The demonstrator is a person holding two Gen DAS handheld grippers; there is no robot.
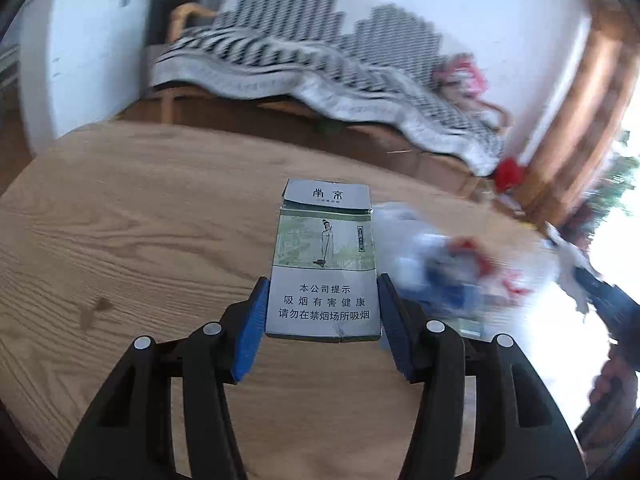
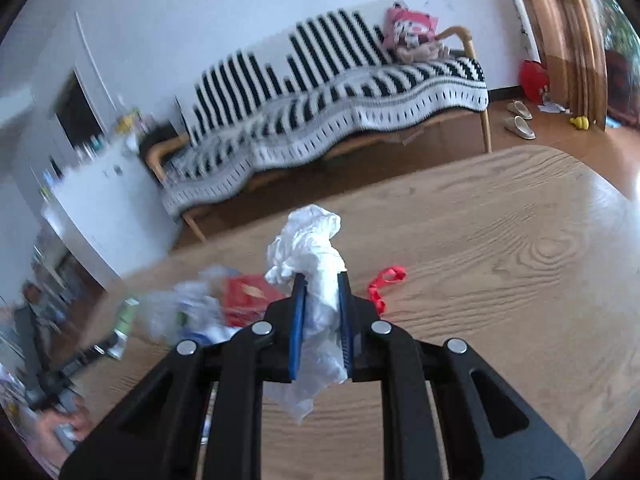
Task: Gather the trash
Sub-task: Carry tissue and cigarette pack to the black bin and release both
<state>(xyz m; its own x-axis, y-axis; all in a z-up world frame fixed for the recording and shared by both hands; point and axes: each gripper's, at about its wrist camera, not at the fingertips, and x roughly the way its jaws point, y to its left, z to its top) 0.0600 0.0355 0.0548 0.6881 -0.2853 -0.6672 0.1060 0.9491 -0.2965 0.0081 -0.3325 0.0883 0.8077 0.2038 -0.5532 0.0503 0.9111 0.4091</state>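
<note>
My left gripper is shut on a grey cigarette pack and holds it above the wooden table. My right gripper is shut on a crumpled white tissue, also above the table. A blurred pile of wrappers and plastic, white, blue and red, lies on the table right of the pack; it also shows in the right wrist view. A red ribbon lies on the table just right of my right gripper. The other gripper with the tissue shows at the left view's right edge.
A sofa with a black-and-white striped blanket stands behind the table. A white cabinet is at the left. Slippers and a red bag lie on the floor by a wooden door frame.
</note>
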